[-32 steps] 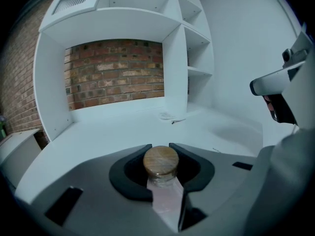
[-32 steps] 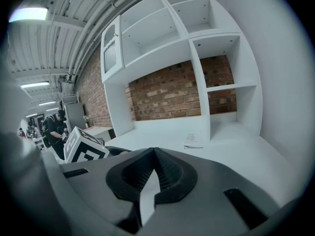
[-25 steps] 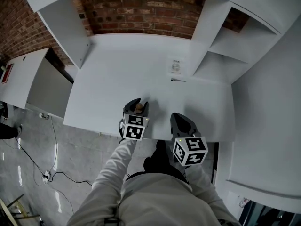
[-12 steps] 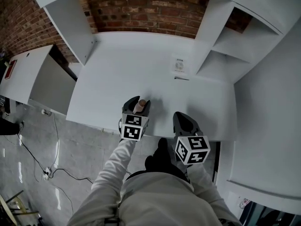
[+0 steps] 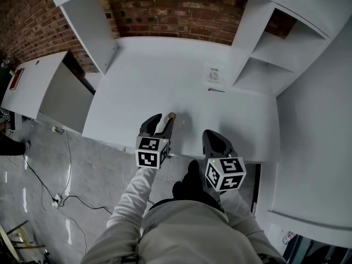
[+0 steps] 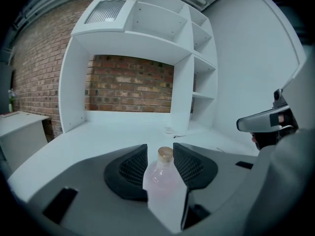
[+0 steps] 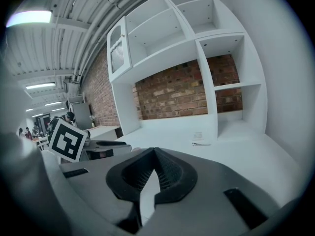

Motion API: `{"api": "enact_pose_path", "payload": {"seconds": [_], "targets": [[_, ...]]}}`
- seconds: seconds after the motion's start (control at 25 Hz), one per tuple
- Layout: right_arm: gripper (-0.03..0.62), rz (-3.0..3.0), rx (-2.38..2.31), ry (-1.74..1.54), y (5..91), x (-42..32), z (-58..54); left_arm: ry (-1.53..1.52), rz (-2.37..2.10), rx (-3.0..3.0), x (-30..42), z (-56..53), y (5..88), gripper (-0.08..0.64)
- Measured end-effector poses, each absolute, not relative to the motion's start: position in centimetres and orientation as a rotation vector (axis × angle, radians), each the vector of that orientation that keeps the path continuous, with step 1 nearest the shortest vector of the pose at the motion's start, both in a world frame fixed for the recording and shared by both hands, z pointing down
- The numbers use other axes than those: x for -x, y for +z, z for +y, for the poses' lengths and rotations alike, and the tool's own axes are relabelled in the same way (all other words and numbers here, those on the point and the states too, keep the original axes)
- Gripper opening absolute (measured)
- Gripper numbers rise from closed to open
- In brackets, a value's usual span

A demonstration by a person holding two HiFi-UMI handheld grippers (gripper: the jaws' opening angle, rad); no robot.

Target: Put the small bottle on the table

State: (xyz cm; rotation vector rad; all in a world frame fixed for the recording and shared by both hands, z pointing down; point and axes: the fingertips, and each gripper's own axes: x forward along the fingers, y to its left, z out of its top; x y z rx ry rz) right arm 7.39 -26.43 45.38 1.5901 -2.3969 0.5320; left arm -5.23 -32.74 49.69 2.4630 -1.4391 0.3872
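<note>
Standing on the white surface near its front edge, lower middle of the head view, the small bottle is between the left hand-held gripper's jaws. They're spread wide, just closing a touch, not squeezing it. The right hand-held gripper is pressed together, empty.

Fig.: surroundings. Back: red brick wall, framed by white shelf unit w/ open compartments at right. Its upper-left cabinet has a ribbed door. Paper sheet lies at foot of shelf upright; thin dark item just in front, type unclear. Left: separate white desk w/ red object. Below: glossy grey floor, black cable across it.
</note>
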Motion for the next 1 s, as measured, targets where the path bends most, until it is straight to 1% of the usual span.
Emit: {"api": "enact_pose_path", "payload": {"seconds": [0.2, 0.44, 0.64, 1.0], "targets": [[0.028, -2.409, -1.559, 0.524, 45.5, -6.5, -25.6, 0.351, -1.47, -2.423, 7.3, -30.7, 49.4, 0.115], [0.028, -2.421, -1.541, 0.505, 45.4, -5.6, -24.7, 0.312, -1.489, -2.394, 9.1, -28.4, 48.8, 0.074], [0.028, -2.431, -1.525, 0.491, 45.3, -4.9, -23.9, 0.295, -1.513, -2.364, 10.7, -26.6, 48.5, 0.048], [0.028, -2.458, -1.513, 0.466, 44.9, -4.1, -22.4, 0.261, -1.54, -2.329, 12.6, -23.9, 48.3, 0.029]]}}
